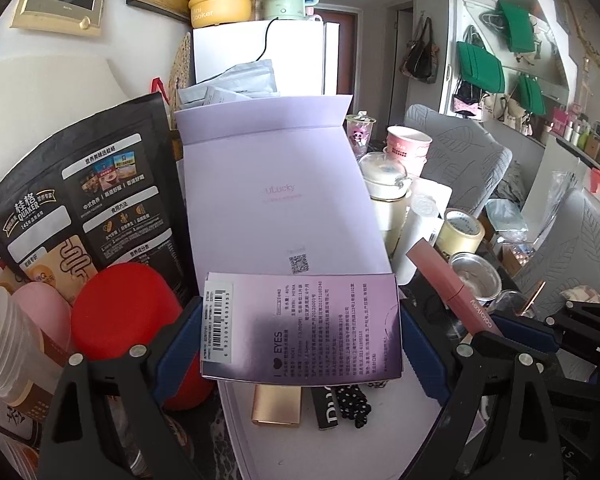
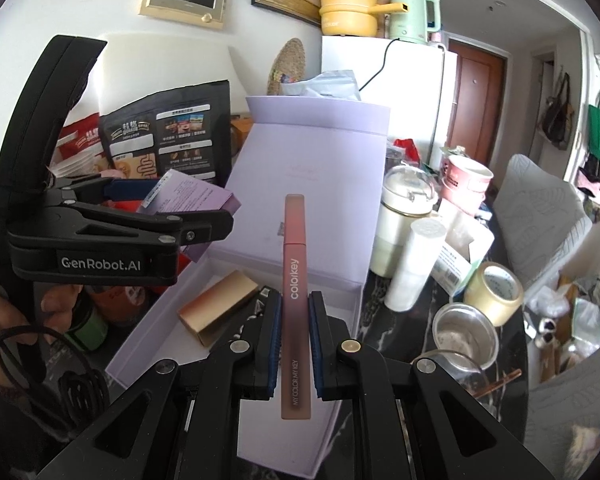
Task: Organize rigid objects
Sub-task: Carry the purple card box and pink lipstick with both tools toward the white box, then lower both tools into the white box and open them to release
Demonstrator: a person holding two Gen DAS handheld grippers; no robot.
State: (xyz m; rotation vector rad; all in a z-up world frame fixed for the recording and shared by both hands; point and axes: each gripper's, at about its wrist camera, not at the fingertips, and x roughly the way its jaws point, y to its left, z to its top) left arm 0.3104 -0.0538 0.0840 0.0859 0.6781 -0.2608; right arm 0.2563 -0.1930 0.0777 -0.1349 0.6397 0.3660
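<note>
**Both tongs loaded over the open lilac box**

A good deal is masked here. The purple carton [image 1: 300, 328] clamped flat between the left gripper's [image 1: 300, 332] blue pads covers most of the box floor from that side, so only the ends of a gold box [image 1: 277, 405], a black item with white lettering and something black with white dots peek out beneath it; what the last two are I cannot tell. From the right wrist the gold box [image 2: 219, 308] lies bare on the floor of the lilac gift box [image 2: 148, 354], whose near corner runs under the gripper frame.

The right gripper [image 2: 296, 336] is closed narrow on a slim pink "colorkey" tube [image 2: 295, 264], held lengthwise and pointing away over the box. The same tube [image 1: 456, 292] shows at the left camera's right edge, its lower end lost behind black gripper parts.

The raised lid [image 1: 276, 184] stands up behind and blocks whatever is past it. Crowding the box: a black Quaker oats bag [image 1: 88, 204] and red cylinder [image 1: 128, 312] on the left, a cream lidded container [image 2: 406, 220], roll of tape [image 2: 494, 292] and metal cup [image 2: 466, 334] on the right.
</note>
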